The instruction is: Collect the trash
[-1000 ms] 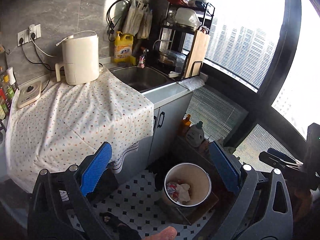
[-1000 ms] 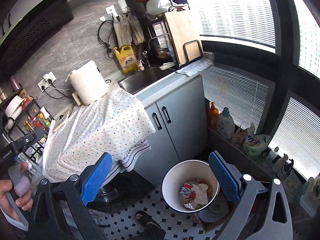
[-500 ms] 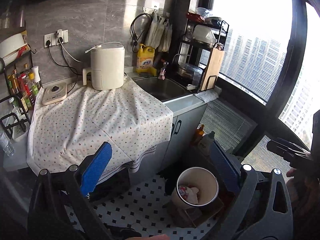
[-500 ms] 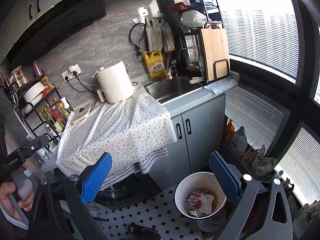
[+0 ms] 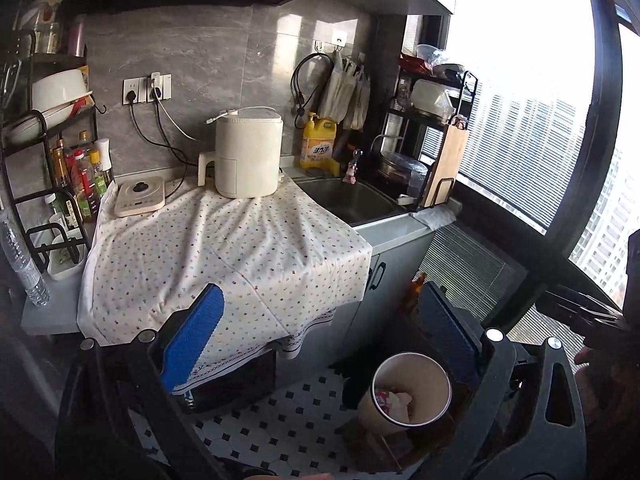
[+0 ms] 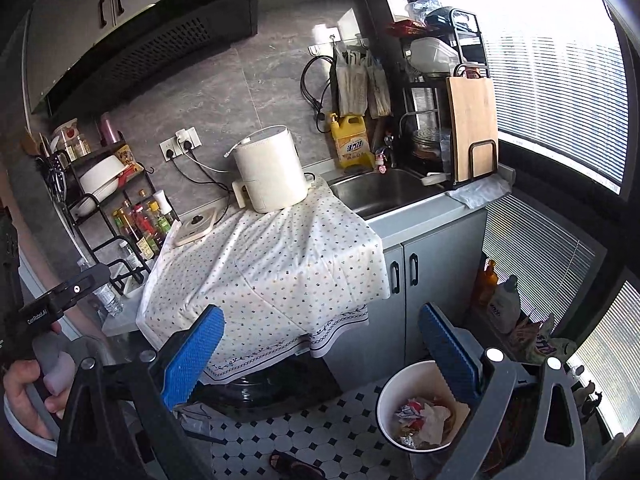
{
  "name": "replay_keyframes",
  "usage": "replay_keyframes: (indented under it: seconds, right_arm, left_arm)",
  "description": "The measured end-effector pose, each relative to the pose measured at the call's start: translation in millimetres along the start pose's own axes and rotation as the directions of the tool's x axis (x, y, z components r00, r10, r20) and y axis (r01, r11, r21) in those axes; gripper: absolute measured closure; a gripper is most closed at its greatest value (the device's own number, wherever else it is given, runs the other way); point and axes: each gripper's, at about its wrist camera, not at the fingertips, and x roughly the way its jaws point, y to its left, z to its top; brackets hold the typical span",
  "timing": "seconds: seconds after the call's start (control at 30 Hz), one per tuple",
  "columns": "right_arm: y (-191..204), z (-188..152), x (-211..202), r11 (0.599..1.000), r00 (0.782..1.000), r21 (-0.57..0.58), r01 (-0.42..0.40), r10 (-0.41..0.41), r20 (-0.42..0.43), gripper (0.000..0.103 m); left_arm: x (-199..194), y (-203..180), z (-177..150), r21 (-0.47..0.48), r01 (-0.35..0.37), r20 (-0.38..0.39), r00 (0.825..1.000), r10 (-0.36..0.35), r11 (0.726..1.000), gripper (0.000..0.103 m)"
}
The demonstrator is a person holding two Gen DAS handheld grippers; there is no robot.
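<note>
My left claw (image 5: 320,336) and right claw (image 6: 324,344) both stand wide apart with nothing between their ribbed blue pads. The round white bin (image 6: 404,390) sits on the black-and-white tiled floor (image 6: 312,432) beside the grey cupboard, with crumpled wrappers and paper trash (image 6: 422,418) inside. I read "GenRoboAI" on the other handle (image 6: 38,314); the yellow detergent jug's (image 6: 351,142) label is unreadable. A dotted cloth (image 6: 272,264) drapes the bench
</note>
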Motion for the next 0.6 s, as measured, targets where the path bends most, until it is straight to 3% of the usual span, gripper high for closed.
replay_keyframes:
  seconds: [0.6]
  right_arm:
    - [-5.9, -5.5, 10.0, 1.000, 1.000, 0.008, 0.008, -0.008, -0.022, 0.008]
  left_arm:
    - [5.8, 6.2, -7.1, -0.022, -0.021, -0.022, 1.000, 0.020, 1.000, 0.006]
